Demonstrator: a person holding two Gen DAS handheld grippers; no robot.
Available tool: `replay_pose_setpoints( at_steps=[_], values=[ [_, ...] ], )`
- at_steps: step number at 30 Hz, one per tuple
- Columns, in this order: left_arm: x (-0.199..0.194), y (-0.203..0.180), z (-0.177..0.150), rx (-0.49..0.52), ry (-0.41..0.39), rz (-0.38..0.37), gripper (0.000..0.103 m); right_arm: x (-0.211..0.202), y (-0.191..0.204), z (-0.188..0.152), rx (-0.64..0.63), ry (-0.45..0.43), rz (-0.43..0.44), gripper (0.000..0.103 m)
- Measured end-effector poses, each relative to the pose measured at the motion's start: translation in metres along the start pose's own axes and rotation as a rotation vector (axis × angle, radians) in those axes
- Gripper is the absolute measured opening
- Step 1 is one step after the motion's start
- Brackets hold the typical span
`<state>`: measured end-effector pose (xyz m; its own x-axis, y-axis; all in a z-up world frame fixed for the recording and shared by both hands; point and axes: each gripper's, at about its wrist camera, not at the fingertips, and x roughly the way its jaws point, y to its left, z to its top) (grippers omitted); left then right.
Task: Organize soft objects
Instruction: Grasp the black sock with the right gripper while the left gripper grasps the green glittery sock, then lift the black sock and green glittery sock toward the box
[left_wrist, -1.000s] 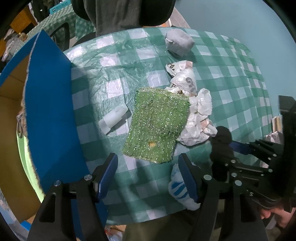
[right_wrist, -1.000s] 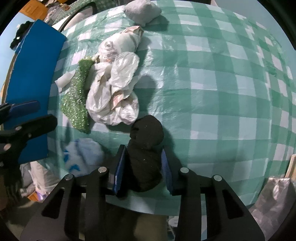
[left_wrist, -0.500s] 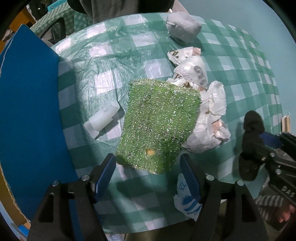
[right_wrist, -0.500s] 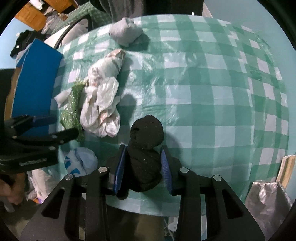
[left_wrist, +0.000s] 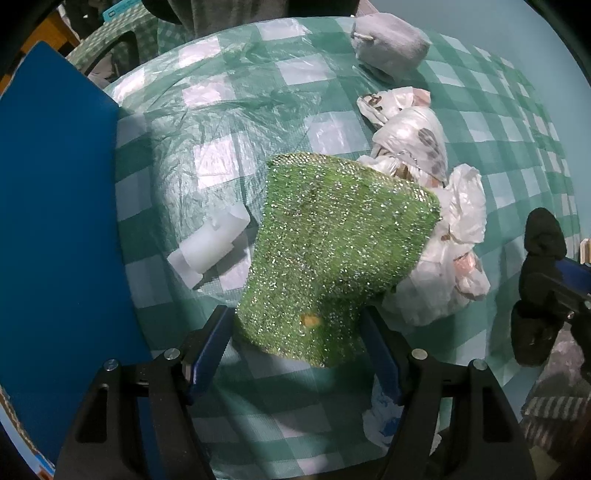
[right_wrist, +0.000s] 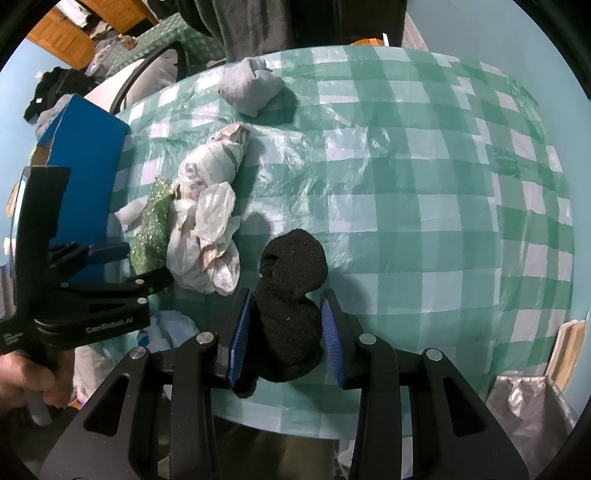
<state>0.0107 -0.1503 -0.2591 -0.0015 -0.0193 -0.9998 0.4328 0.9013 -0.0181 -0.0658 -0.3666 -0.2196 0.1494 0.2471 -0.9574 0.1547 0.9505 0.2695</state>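
A glittery green cloth (left_wrist: 332, 251) lies on the checked table, and its near end sits between the fingers of my left gripper (left_wrist: 295, 350), which closes in on it from both sides. It also shows in the right wrist view (right_wrist: 153, 229). My right gripper (right_wrist: 286, 332) is shut on a rolled black sock (right_wrist: 291, 291) and holds it above the table's near edge. The sock shows at the right of the left wrist view (left_wrist: 539, 288). Crumpled white plastic bags (left_wrist: 443, 206) lie beside the green cloth.
A grey sock bundle (left_wrist: 388, 44) sits at the far side of the table. A white foam roll (left_wrist: 210, 247) lies left of the green cloth. An open blue box (left_wrist: 55, 221) stands at the left. A blue-and-white bag (left_wrist: 384, 417) hangs at the near edge.
My left gripper has moved forward over the near end of the green cloth and its fingers have narrowed around it. My right gripper has lifted the black sock up and back from the table.
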Motion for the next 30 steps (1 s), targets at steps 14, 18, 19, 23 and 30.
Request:
replay_pose_setpoints(
  at_steps=[14,18,19,23,30],
  values=[
    [-0.016,0.015,-0.003,0.043,-0.08,0.019,0.024,-0.007,0.007,0.009,-0.004,-0.023,0.015,0.036],
    [-0.029,0.017,-0.009,0.043,-0.104,0.004,0.024,-0.011,0.011,0.011,-0.004,-0.036,0.021,0.036],
    [-0.034,0.018,-0.01,0.042,-0.113,-0.001,0.024,-0.013,0.012,0.012,-0.004,-0.039,0.023,0.036],
    [-0.054,0.021,-0.012,0.038,-0.148,-0.005,0.024,-0.02,0.018,0.013,-0.012,-0.053,0.032,0.036],
    [-0.085,0.017,-0.017,0.034,-0.201,-0.019,0.024,-0.031,0.03,0.015,-0.031,-0.074,0.032,0.036]
  ],
)
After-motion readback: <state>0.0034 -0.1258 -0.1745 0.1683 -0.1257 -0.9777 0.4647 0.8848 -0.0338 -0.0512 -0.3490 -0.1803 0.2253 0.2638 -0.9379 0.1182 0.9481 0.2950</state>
